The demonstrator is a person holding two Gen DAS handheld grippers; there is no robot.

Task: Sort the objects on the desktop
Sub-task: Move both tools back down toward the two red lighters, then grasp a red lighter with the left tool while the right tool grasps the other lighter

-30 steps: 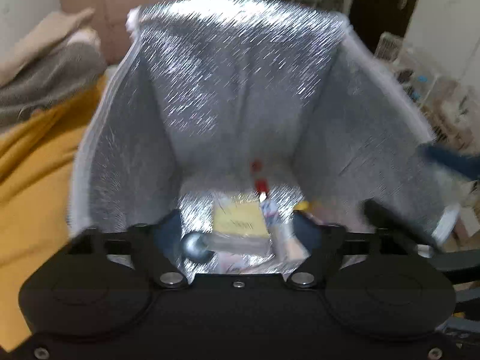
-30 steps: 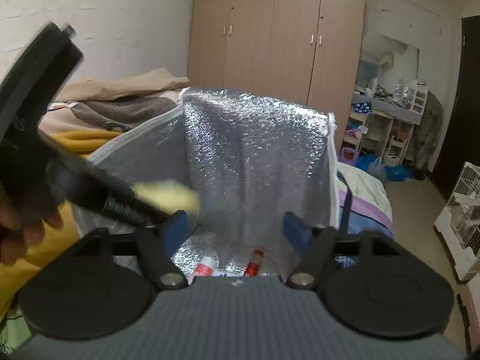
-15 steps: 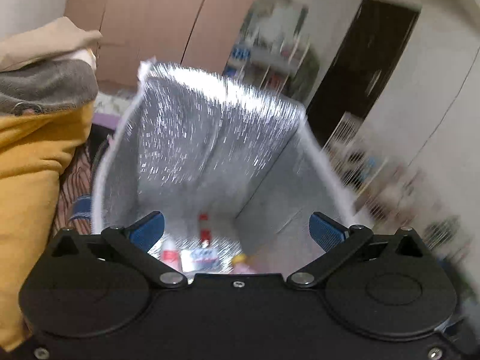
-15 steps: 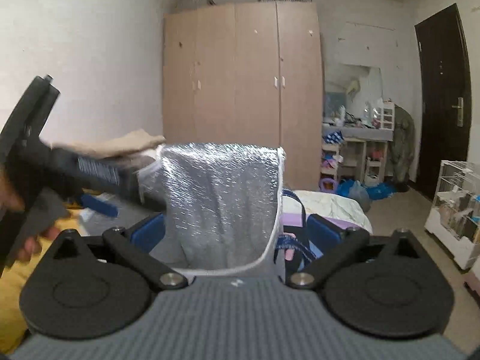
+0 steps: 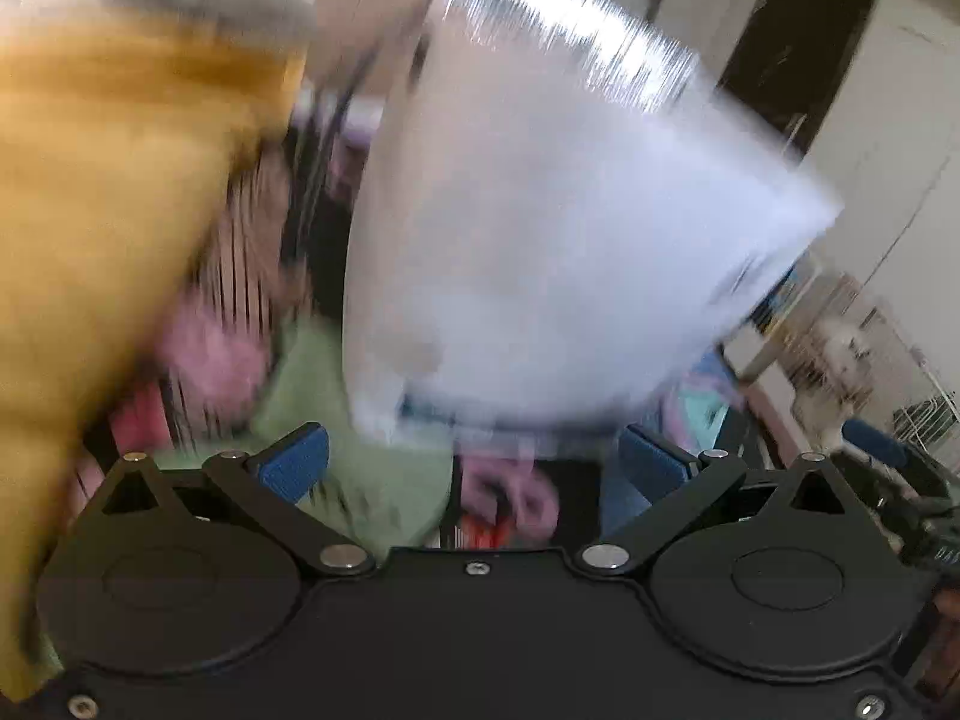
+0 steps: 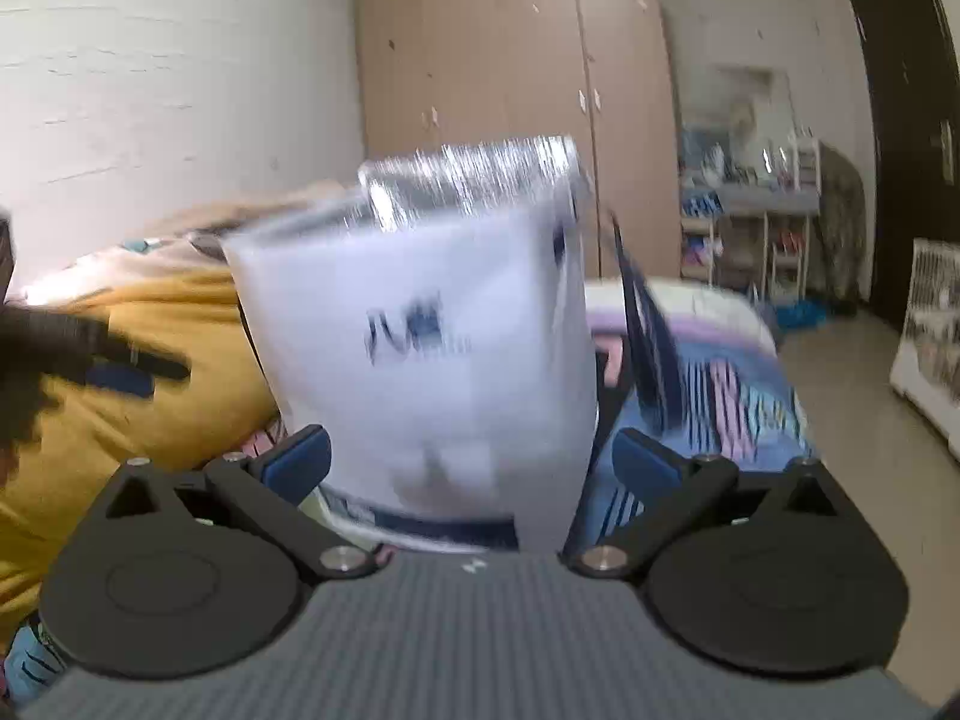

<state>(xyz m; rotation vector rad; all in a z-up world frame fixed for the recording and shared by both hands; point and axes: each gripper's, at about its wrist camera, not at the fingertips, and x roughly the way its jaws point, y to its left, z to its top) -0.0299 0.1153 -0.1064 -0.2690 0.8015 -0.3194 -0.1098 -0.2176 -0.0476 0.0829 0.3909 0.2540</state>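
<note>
Right tool (image 6: 471,459) before blurred white bag (image 6: 432,360)

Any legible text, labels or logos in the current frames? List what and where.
None is legible.
Dark blue print on the white insulated bag's front face: motion-blurred, unreadable.
Small white mark on the right tool's grey body: a logo shape, not readable as letters.
Left wrist view: heavy blur, no text visible on the bag.
</note>
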